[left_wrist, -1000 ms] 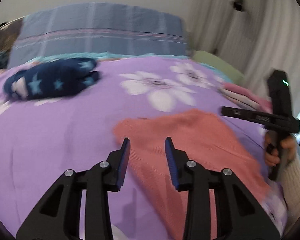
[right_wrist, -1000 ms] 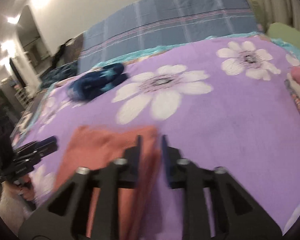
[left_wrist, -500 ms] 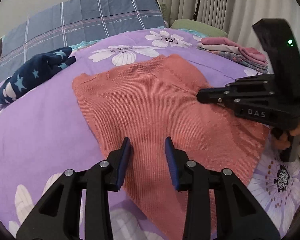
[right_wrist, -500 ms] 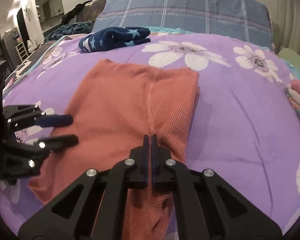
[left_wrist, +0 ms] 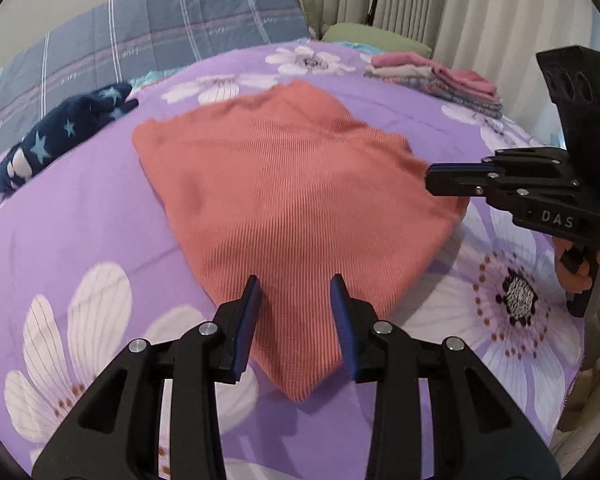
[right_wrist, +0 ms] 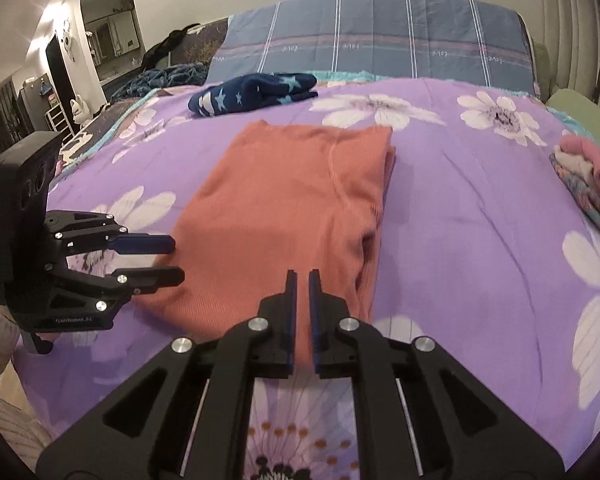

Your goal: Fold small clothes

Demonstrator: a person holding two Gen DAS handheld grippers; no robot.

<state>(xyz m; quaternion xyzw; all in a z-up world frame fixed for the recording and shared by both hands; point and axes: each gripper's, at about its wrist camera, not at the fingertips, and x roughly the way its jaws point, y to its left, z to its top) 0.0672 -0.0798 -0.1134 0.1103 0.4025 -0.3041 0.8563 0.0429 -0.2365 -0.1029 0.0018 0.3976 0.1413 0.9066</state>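
Note:
A salmon-red ribbed garment [left_wrist: 292, 184] lies flat on the purple flowered bedspread [left_wrist: 80, 220]; it also shows in the right wrist view [right_wrist: 292, 208]. My left gripper [left_wrist: 296, 292] is open over its near corner, holding nothing; in the right wrist view it [right_wrist: 172, 260] sits open at the garment's left edge. My right gripper [right_wrist: 303, 280] has a narrow gap between its fingers, with the garment's near edge between them. In the left wrist view it [left_wrist: 431, 178] sits at the garment's right corner.
A navy star-patterned garment [left_wrist: 60, 132] lies crumpled at the far left of the bed. A stack of folded pink and patterned clothes [left_wrist: 439, 80] sits at the far right. A blue plaid pillow [right_wrist: 371, 36] lies at the head; curtains hang behind.
Both grippers drew back toward the near bed edge. The right gripper's jaws, fully shut half a second ago, now show a narrow gap. The garment lies spread flat.

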